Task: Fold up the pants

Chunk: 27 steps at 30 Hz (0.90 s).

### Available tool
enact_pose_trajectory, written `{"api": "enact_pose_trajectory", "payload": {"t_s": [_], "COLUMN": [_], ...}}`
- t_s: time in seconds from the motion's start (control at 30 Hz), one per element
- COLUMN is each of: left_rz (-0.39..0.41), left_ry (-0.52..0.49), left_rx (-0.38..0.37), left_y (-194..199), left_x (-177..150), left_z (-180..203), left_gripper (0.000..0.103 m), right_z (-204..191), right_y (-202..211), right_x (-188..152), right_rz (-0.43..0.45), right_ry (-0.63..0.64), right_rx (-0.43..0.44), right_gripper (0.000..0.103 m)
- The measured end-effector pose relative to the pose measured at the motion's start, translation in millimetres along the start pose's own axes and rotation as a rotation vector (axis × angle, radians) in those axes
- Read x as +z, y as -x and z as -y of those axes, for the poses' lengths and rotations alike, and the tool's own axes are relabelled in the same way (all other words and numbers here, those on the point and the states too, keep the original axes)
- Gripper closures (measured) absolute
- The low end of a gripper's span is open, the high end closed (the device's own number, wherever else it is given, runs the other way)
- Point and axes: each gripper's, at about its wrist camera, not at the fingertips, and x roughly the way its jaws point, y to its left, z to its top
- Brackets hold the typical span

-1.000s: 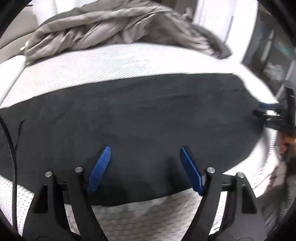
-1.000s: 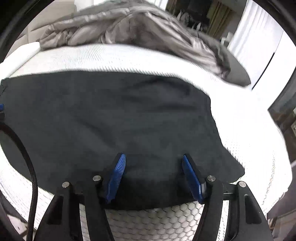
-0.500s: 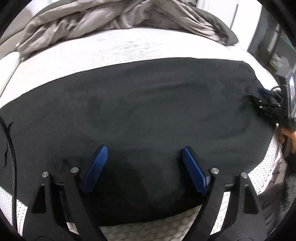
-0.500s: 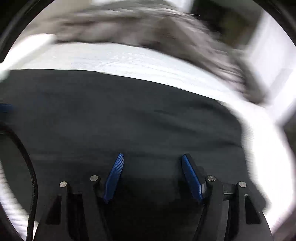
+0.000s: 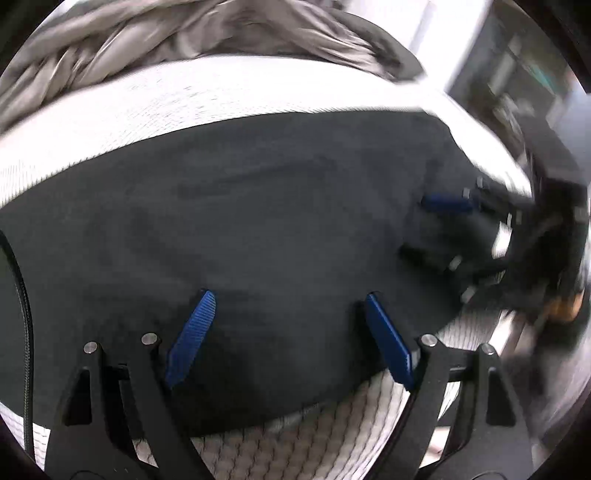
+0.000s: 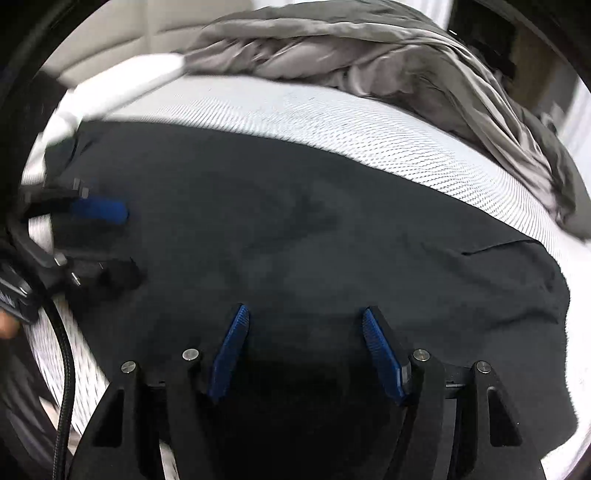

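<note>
Pants: your black pants (image 5: 258, 221) lie spread flat on the white bed (image 5: 184, 99). In the right wrist view the pants (image 6: 314, 240) cover most of the bed (image 6: 351, 122), and they look smooth with a few soft wrinkles.

Left tongs: your left tongs (image 5: 288, 339) are wide open. The two blue fingers stand far apart over the near edge of the pants. Nothing is held between them. You can also see these left tongs (image 6: 107, 243) from the side in the right wrist view, at the left end of the pants, with one blue finger above the cloth and one dark finger lower down.

Right tongs: your right tongs (image 6: 306, 350) are wide open too. The blue fingers sit above the near edge of the pants and hold nothing. In the left wrist view the right tongs (image 5: 436, 229) show at the right end of the pants, a bit blurry.

Near edge: the edge of the pants close to you curves across the bed, and a strip of white bed shows below it.

Blanket: a gray crumpled blanket (image 5: 207, 33) is piled at the far side of the bed, apart from the pants. The right wrist view shows the blanket (image 6: 388, 55) too.

Cable: a black cable (image 6: 64, 369) hangs down at the left side.
</note>
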Motion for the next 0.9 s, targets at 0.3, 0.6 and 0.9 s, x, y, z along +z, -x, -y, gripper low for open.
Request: {"api": "enact_pose_trajectory", "payload": {"t_s": [0.3,0.6,0.9], "left_rz": [0.019,0.056,0.051], "left_ry": [-0.042,0.048,0.051], "left_rx": [0.028,0.057,0.069], "left_y": [4,12,11], "left_x": [-22,-9,-10], "left_z": [-2,-6,-3], "left_gripper": [0.019,0.019,0.019], "right_z": [127,171,254], "right_y": [31,88,63], "right_x": [-66,-97,-139], "right_rz": [-0.036,0.074,0.176], "right_ry": [-0.286,-0.552,-1.035], "right_rx": [-0.201,-0.131,0.140], "right_gripper": [0.042,0.043,0.041]}}
